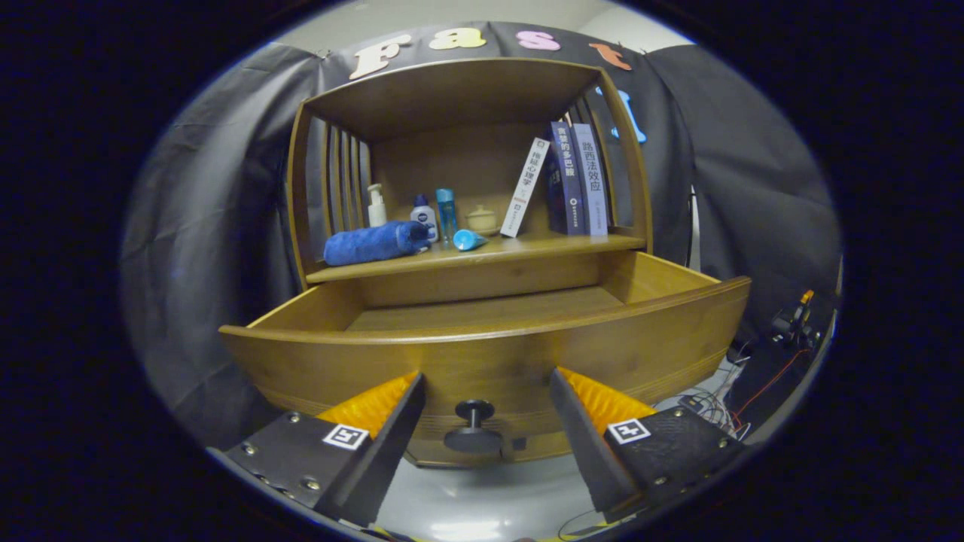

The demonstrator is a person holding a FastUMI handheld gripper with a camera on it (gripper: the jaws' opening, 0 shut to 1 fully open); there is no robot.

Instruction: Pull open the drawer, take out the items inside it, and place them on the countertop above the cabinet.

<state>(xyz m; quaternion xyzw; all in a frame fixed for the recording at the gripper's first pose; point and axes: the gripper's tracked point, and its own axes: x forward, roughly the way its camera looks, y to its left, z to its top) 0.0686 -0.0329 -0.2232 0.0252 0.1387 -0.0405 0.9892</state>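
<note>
We see the wooden drawer [482, 354] pulled well out of the cabinet [467, 98], its curved front close ahead of us and its inside bottom bare where it shows. The claw [486, 391] hangs spread wide, gripping nothing, its two fingers apart on either side of the dark round knob [474, 412] at the lower middle of the drawer front; the knob sits between the fingers without touching either.

Above the drawer runs the table [527, 250], a wooden top under a shelf roof with slatted sides. On it, from the left, lie a rolled blue towel [374, 242], a white pump bottle [376, 206] behind it, a small white bottle with a blue cap [424, 215], a tall blue tube [446, 212], a light blue tube lying down [468, 240] and a small cream lidded jar [482, 220]. Further right, a white book [525, 187] leans against two upright blue books [578, 179].

Black cloth drapes the booth behind the cabinet. Low beside the drawer's right end, loose cables [715, 406] trail over a pale floor [482, 504].
</note>
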